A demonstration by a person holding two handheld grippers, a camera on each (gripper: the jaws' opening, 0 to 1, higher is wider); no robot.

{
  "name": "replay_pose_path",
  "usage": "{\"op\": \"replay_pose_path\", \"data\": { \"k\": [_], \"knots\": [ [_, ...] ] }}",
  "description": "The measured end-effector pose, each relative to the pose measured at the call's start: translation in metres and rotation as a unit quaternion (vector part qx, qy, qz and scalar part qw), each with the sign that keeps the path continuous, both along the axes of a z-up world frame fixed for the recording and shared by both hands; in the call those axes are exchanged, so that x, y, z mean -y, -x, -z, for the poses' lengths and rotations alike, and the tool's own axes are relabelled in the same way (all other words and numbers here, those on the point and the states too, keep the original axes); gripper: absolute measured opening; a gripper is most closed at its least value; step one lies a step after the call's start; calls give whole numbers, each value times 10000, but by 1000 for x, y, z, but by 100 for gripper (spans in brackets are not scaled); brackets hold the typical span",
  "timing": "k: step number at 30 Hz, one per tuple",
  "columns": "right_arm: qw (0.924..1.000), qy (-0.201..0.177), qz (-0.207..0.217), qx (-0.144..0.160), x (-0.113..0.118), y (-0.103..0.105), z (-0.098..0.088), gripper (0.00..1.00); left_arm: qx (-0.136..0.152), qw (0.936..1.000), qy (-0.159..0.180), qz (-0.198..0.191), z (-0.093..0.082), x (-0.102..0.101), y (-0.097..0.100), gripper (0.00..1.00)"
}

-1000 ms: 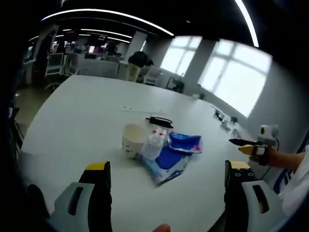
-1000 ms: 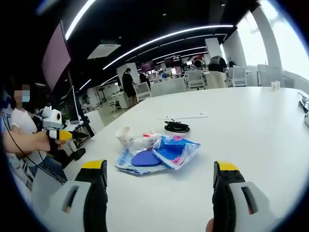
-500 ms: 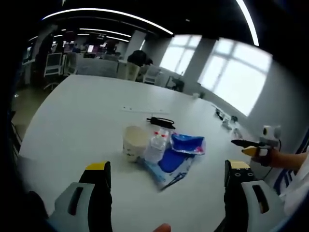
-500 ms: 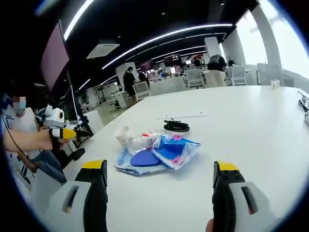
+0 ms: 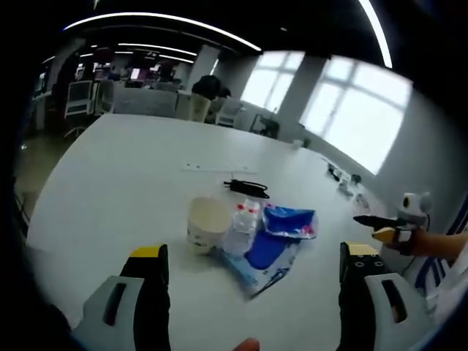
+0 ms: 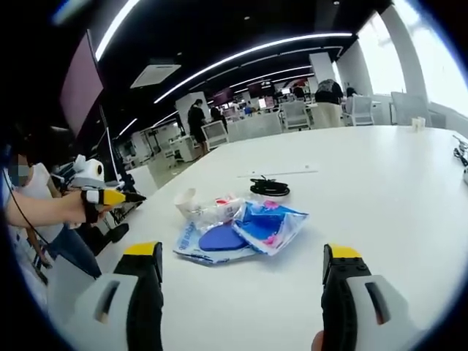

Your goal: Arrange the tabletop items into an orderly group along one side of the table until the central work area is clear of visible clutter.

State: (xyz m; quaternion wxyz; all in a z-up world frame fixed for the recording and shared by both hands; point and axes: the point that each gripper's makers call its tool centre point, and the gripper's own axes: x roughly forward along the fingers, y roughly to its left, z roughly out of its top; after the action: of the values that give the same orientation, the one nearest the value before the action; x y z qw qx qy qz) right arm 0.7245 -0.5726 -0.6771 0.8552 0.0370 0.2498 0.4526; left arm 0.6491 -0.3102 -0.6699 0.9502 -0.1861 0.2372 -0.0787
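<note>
Both grippers spread wide, holding nothing; paper cup [image 5: 206, 221] and blue packets [image 5: 269, 245] (clustered) well ahead on table [image 5: 124, 168].

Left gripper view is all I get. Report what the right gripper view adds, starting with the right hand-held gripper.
Observer: The right hand-held gripper has its jaws wide apart with nothing between them, and it points at the blue packets.
Operator: Now place the left one.
Observer: The left hand-held gripper is held level near the table edge, at the paper cup end of the pile, touching nothing.
Operator: Describe what is behind it.
Observer: A large dark screen stands beyond that edge, above the person's arm.
</note>
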Motion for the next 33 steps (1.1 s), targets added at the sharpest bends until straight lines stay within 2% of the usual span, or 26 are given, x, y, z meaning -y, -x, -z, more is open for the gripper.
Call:
{"op": "replay_pose_path", "data": {
  "k": [13,33],
  "knots": [
    [10000,36,19,-64,0,-2,6,89,-22,10000,-11,74,8,2,-21,94],
    [9998,47,56,-188,-3,-6,17,88,-84,9999,-55,92,19,-2,-42,94]
  ]
}}
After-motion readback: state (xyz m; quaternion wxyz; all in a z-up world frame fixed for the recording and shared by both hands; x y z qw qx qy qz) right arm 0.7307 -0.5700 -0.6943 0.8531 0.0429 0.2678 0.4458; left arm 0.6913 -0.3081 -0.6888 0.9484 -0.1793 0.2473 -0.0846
